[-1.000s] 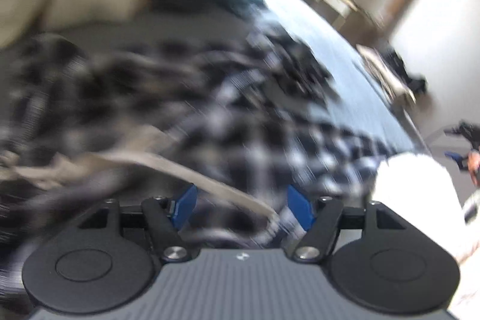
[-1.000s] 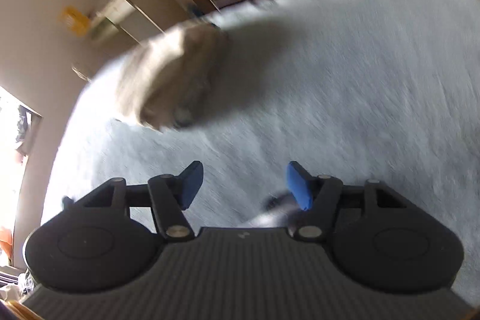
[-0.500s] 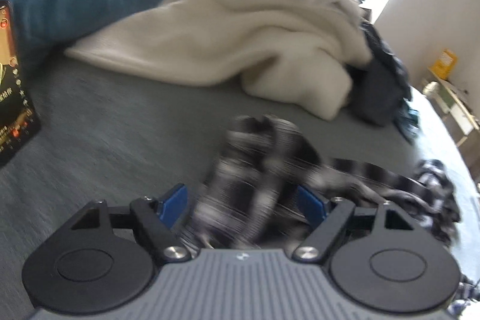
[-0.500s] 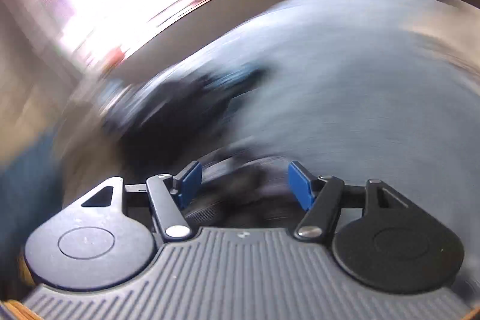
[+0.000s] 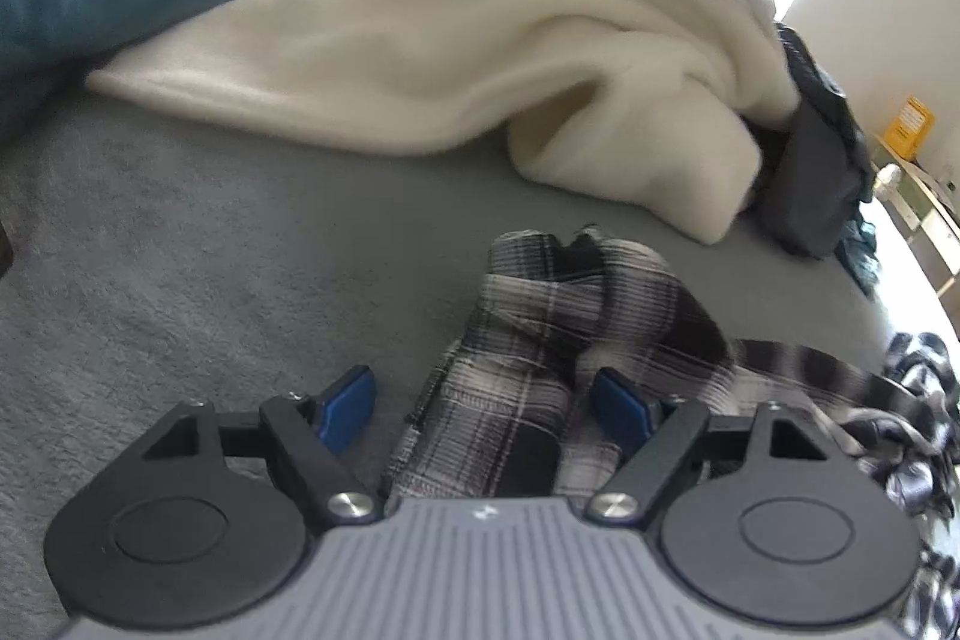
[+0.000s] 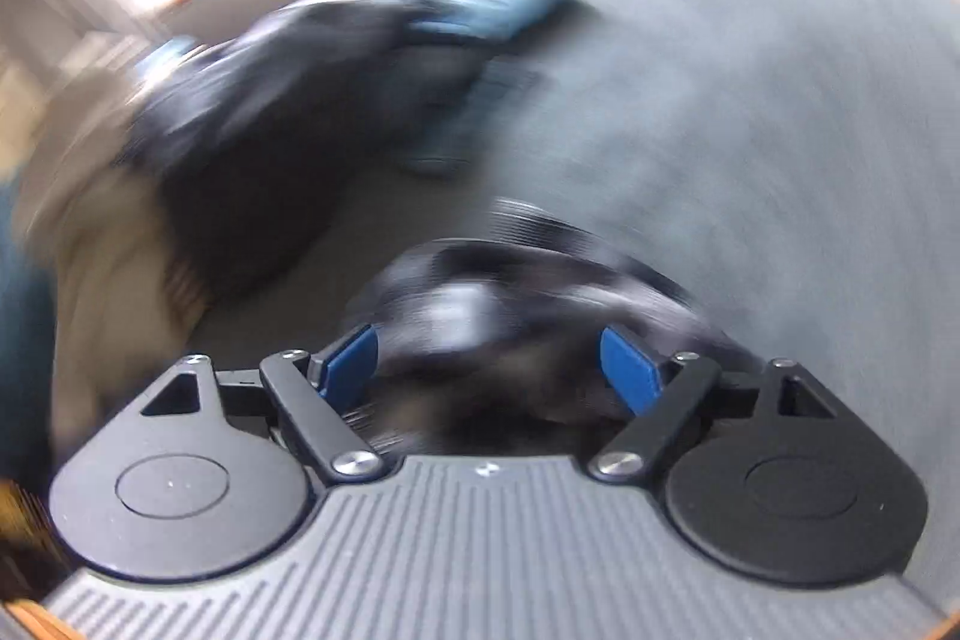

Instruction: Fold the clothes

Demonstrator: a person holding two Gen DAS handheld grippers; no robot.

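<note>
Left claw (image 5: 483,409) stands wide, its blue pads on either side of a rumpled black-and-white plaid flannel garment (image 5: 540,340) that lies bunched on the grey fleece bed cover (image 5: 180,250), just in front of a heaped cream fleece blanket (image 5: 450,40) and a dark garment pile (image 5: 822,172); the right claw (image 6: 489,364), also wide and closed on nothing, hovers over what appears to be the same plaid cloth, though that view is smeared. Whichever stage this is, folding well would likely mean pinching a single hem or corner rather than a wad. Each claw should take a separate edge so the cloth can be spread flat on the open bed cover, clear of the blanket.
</note>
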